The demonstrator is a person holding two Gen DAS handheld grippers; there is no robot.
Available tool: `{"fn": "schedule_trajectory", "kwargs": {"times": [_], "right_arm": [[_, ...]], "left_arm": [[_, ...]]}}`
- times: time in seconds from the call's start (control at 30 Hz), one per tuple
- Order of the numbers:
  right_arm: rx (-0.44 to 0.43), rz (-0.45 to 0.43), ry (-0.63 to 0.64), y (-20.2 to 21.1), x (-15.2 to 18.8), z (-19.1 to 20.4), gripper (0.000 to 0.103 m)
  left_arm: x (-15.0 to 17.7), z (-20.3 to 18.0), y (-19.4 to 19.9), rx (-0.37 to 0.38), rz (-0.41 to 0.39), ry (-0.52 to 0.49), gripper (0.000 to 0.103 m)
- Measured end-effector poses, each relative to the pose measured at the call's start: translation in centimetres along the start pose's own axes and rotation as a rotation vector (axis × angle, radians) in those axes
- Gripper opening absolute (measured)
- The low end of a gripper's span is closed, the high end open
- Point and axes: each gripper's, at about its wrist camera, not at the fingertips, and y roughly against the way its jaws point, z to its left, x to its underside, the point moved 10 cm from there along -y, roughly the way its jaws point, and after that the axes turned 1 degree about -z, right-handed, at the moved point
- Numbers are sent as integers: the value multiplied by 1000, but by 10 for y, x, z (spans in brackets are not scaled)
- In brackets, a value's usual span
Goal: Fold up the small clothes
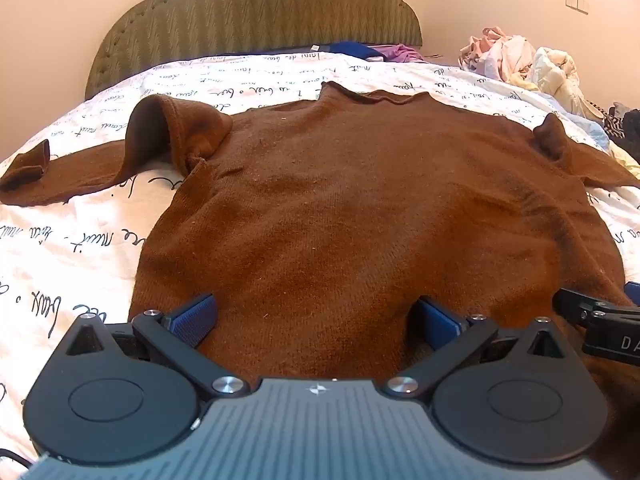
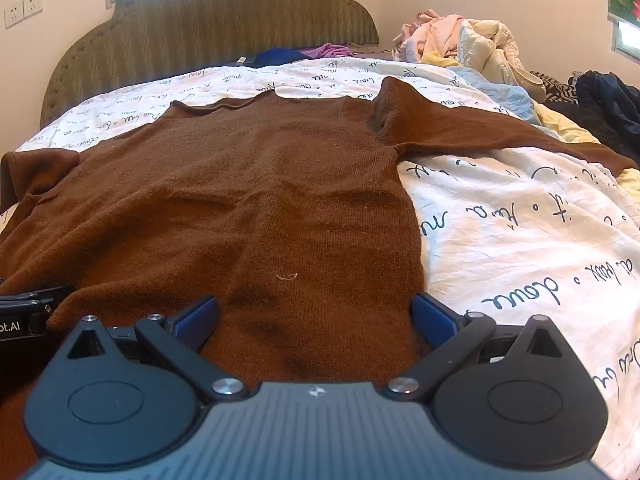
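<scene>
Sweater (image 1: 340,208): brown knit, spread flat on the printed bedsheet (image 1: 80,240), fills the centre of both wrist views.
Long axis: runs from the hem at the bottom of the frame up to the collar (image 1: 368,94) near the headboard (image 1: 256,16), so straight ahead of both your grippers.
Left gripper (image 1: 316,322): jaws spread wide, nothing held, blue pads sit over the hem; the sweater's side edge is at lower left of that frame.
Right gripper (image 2: 316,320): also wide apart and empty; its right pad sits just at the sweater's right side edge, lower right of the frame.
Contact: pads look to be resting on or just above the knit; can't tell which from this angle.
Spacing: each gripper's edge shows in the other's view, so you're side by side along the hem, one per corner.
Left sleeve (image 1: 80,172): stretches to the left edge of the left view, shoulder bunched up and standing, cuff turned back.
Right sleeve (image 2: 480,128): runs off to the right in the right view, shoulder also humped.
Nearer hand: each sleeve belongs to the gripper on its own side.
Call: likely either pinch both hem corners, or deal with the sleeves first; both shoulders need flattening.
Clutter: clothes pile (image 2: 460,40) upper right, well apart from the sweater.
</scene>
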Motion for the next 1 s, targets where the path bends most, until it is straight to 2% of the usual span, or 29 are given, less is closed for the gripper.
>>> {"fn": "schedule_trajectory", "kwargs": {"times": [1.0], "right_arm": [[-4,0,-5,0,0,0,103]], "left_arm": [[0,-1,-4,-11,20,-18,103]]}}
